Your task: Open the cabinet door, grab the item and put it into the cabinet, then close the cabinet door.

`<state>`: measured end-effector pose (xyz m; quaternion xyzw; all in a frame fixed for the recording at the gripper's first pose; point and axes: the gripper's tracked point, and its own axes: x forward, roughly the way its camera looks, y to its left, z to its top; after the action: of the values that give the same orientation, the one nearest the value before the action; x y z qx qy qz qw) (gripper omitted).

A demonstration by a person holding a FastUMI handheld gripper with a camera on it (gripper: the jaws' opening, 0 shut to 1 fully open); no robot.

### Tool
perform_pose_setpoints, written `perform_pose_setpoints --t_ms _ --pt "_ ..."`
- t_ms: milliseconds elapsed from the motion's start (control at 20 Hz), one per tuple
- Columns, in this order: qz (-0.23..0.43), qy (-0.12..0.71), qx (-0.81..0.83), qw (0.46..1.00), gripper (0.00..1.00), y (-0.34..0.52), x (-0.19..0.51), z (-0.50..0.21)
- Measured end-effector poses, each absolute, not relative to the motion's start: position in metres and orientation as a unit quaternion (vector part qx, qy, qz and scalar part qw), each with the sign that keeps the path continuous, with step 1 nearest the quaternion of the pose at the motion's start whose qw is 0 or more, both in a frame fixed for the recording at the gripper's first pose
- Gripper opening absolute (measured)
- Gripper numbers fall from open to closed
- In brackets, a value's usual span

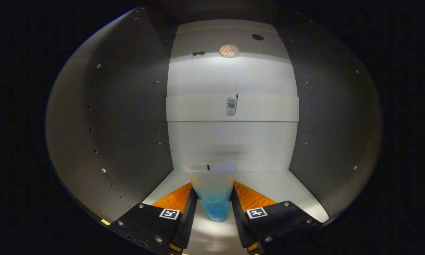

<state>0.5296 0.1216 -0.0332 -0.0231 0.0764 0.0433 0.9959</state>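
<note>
I am looking into the cabinet (230, 141), which has a white back wall and a white floor (283, 186). My gripper (212, 193) is inside it, low over the floor. Both fingers press on a soft tube (212, 184) that lies between them. The tube is whitish at its wide flat end, which points at the back wall, and blue at the narrow end nearest me. Whether it touches the floor I cannot tell. The cabinet door is out of sight.
Grey side walls with rows of small holes stand close on the left (120, 124) and the right (333, 124). A white shelf band (269, 108) crosses the back, with a small flip phone (231, 105) on it. A round lamp (229, 50) glows above.
</note>
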Motion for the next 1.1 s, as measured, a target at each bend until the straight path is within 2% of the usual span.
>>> perform_pose_setpoints --t_ms 350,550,600,700,900,1100 --pt "0.037 0.075 -0.017 0.996 0.56 0.117 0.534 -0.035" --pt "0.051 0.070 0.009 0.996 0.66 0.124 0.530 -0.028" --pt "0.047 0.070 0.006 0.996 0.75 0.122 0.531 -0.027" --pt "0.039 0.067 0.006 0.997 0.83 0.120 0.527 -0.022" --pt "0.020 0.034 0.016 0.999 0.89 0.113 0.512 0.003" --pt "0.039 -0.004 0.023 0.999 0.89 0.123 0.472 0.037"
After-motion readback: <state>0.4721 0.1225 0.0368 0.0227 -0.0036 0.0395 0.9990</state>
